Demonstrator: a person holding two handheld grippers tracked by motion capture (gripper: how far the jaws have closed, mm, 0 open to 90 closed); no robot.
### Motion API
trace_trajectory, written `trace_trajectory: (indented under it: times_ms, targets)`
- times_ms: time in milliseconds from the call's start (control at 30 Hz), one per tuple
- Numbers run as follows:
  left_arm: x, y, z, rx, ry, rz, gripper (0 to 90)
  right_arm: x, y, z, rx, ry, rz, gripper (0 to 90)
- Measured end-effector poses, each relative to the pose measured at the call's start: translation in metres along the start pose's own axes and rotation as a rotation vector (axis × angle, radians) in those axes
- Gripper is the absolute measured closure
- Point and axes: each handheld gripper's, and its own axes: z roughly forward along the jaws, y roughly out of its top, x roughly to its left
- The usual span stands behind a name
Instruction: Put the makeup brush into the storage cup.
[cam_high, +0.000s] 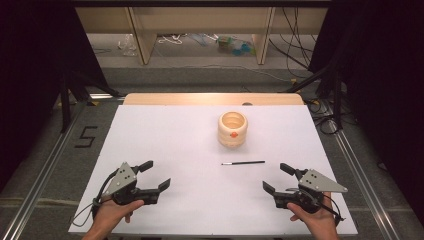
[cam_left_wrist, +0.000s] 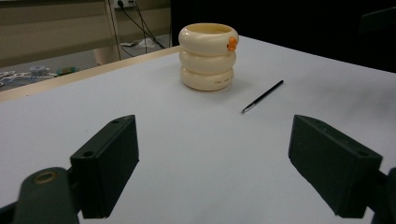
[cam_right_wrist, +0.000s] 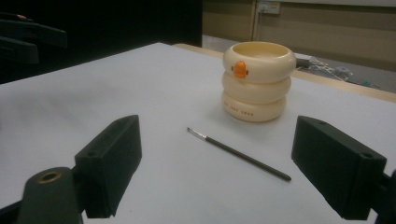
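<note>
A cream ringed cup (cam_high: 232, 129) with an orange beak on its side stands upright near the middle of the white table (cam_high: 165, 135). A thin dark brush (cam_high: 243, 163) lies flat just in front of it, its tip to the left. My left gripper (cam_high: 156, 176) rests open at the front left, nothing between its jaws. At the front right my right gripper (cam_high: 275, 178) is open and empty too. The left gripper view has the cup (cam_left_wrist: 208, 56) and brush (cam_left_wrist: 262, 97) ahead; the right gripper view has the cup (cam_right_wrist: 258, 80) and brush (cam_right_wrist: 239, 154) closer.
A wooden edge (cam_high: 212, 98) runs along the table's far side. Metal rails (cam_high: 42, 172) flank the table on both sides. Shelving legs and cables (cam_high: 200, 40) lie on the floor beyond. A dark stand (cam_right_wrist: 28, 37) rises at the left of the right gripper view.
</note>
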Motion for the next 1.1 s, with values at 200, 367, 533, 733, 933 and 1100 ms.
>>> trace_trajectory:
  times_ms: [200,367,533,733,933,1100]
  targets:
    - [0.0,0.0,0.0,0.001,0.0,0.013,16.0,0.0,0.0,0.001,0.005,-0.002,-0.002,17.0]
    - [0.0,0.0,0.0,0.003,0.001,0.013,16.0,0.001,0.0,0.001,0.006,-0.012,-0.016,16.8]
    - [0.0,0.0,0.001,0.007,0.002,0.014,16.1,0.0,0.002,0.005,0.018,-0.014,-0.05,16.0]
    - [0.001,-0.001,0.003,0.01,0.001,0.018,16.1,0.0,0.005,0.01,0.06,-0.034,-0.072,16.0]
    - [-0.001,-0.001,0.003,0.009,-0.006,0.02,16.2,0.001,0.013,0.021,0.105,-0.003,-0.091,15.6]
    - [-0.001,-0.001,0.003,0.018,-0.003,0.031,16.2,0.003,0.02,0.035,0.164,0.006,-0.135,15.8]
